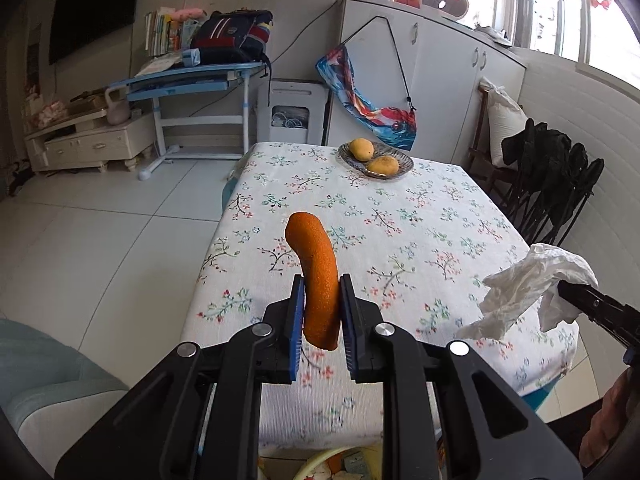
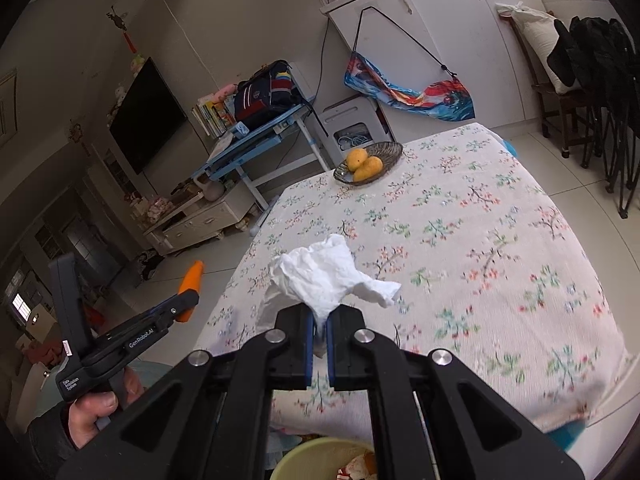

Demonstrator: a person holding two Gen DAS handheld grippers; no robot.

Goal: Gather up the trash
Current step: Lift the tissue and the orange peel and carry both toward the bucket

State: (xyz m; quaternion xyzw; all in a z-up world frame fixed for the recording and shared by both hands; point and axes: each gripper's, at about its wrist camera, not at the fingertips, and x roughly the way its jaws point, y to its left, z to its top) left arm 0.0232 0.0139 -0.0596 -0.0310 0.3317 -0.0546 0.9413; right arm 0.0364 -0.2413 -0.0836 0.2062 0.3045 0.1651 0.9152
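Note:
My left gripper (image 1: 322,308) is shut on a long curved strip of orange peel (image 1: 316,276) and holds it above the near edge of the flowered table (image 1: 400,216). In the right wrist view the same peel (image 2: 191,280) sticks out of the left gripper (image 2: 188,300) at the left. My right gripper (image 2: 319,332) is shut on a crumpled white tissue (image 2: 324,276), also above the table's near edge. The tissue (image 1: 524,284) shows at the right of the left wrist view. A yellow-green bin (image 2: 320,458) with scraps sits below both grippers.
A glass dish with two yellow mangoes (image 1: 376,158) stands at the table's far end. A blue desk (image 1: 192,80) with a backpack, a low TV cabinet (image 1: 88,144) and white cupboards (image 1: 432,64) are behind. Black folding chairs (image 1: 556,184) stand to the right.

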